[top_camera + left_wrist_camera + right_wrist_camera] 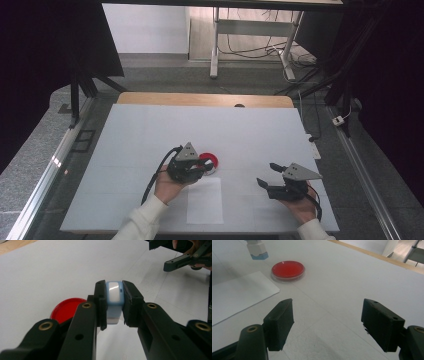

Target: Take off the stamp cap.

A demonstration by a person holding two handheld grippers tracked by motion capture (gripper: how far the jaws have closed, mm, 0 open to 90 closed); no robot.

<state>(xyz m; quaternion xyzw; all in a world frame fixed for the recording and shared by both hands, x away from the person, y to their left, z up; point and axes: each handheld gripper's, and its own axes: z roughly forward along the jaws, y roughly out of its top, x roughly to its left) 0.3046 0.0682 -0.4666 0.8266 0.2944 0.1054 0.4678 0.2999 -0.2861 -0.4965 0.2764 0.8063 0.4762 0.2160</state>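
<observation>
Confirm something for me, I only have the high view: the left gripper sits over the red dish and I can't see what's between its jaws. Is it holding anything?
Observer: Yes. In the left gripper view the left gripper is clamped on a small light-blue and white block, pads pressing both sides.
Operator: Block touching the dish?
Observer: No. The right gripper view shows the block held off the table, apart from the red dish.
Operator: Dish empty or filled?
Observer: Clear shallow dish; whether the red is its contents or its base, I cannot tell.
Operator: Right gripper?
Observer: The right gripper is open, with bare table between its jaws.
</observation>
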